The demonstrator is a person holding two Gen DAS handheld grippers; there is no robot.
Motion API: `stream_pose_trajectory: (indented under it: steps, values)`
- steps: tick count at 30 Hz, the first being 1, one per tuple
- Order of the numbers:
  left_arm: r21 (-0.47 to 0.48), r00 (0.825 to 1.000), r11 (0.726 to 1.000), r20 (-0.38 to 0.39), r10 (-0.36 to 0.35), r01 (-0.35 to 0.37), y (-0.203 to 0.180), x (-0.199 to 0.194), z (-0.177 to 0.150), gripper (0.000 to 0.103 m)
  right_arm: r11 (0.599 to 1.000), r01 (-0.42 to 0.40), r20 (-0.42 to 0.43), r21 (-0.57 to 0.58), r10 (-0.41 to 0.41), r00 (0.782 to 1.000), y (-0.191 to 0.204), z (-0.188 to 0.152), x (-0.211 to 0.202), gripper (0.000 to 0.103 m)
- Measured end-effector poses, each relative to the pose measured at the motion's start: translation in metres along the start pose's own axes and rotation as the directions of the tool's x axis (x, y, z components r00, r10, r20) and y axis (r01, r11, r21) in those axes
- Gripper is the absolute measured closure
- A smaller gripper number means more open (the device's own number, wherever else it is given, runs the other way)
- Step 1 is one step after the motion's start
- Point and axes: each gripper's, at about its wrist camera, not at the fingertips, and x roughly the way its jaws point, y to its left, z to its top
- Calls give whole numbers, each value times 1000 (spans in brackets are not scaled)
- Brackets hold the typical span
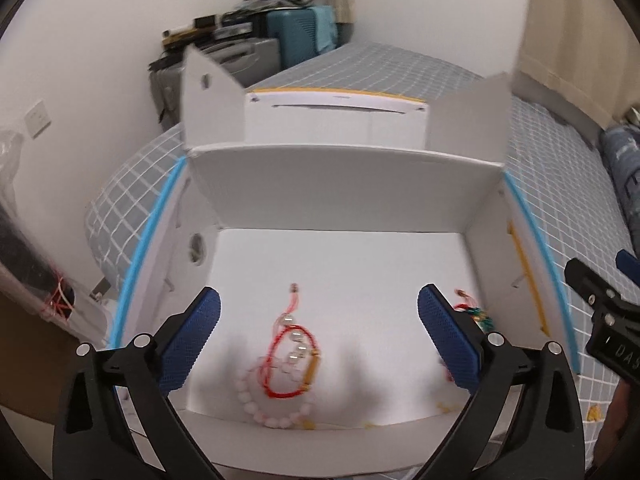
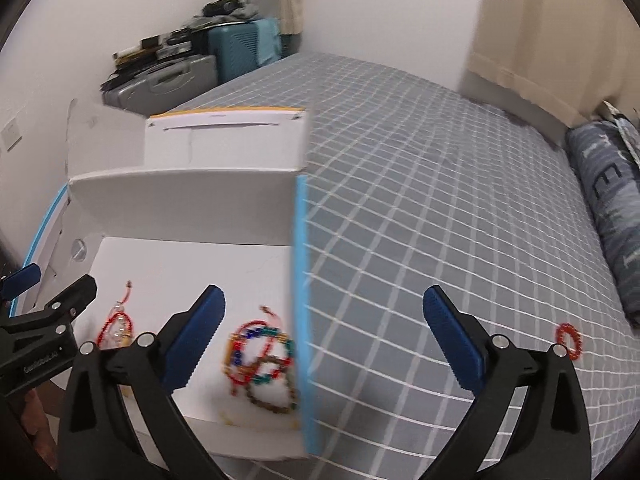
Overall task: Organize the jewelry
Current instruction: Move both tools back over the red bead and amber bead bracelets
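Observation:
An open white cardboard box point(image 1: 340, 208) with blue-edged sides lies on the bed. Inside it lie a red cord bracelet with clear beads and a gold tube point(image 1: 294, 354), a pale pink bead bracelet point(image 1: 272, 408) and a heap of coloured bead bracelets point(image 2: 262, 364) by the right wall. My left gripper point(image 1: 320, 340) is open and empty above the red cord bracelet. My right gripper point(image 2: 324, 340) is open and empty over the box's right wall point(image 2: 302, 300). A red bead bracelet point(image 2: 570, 340) lies on the bedsheet to the right of it.
The grey checked bedsheet point(image 2: 420, 200) spreads to the right of the box. A dark blue pillow point(image 2: 608, 200) lies at the far right. Suitcases and clutter point(image 2: 180, 68) stand against the back wall. A clear bag point(image 1: 32, 272) sits left of the box.

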Motion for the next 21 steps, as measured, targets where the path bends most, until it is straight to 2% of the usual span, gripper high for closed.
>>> stream_pose_trajectory:
  steps: [12,21]
  values:
    - [136,992,983,9,-124,122,-101,-24,-10,6,981,136,-12,141,-135,991,-136,-26,-32,8]
    - [264,977,942,-18,-212,209,-187,-37,-41,6,943,214,-72,253,-202,977,-236,-64,-31,8]
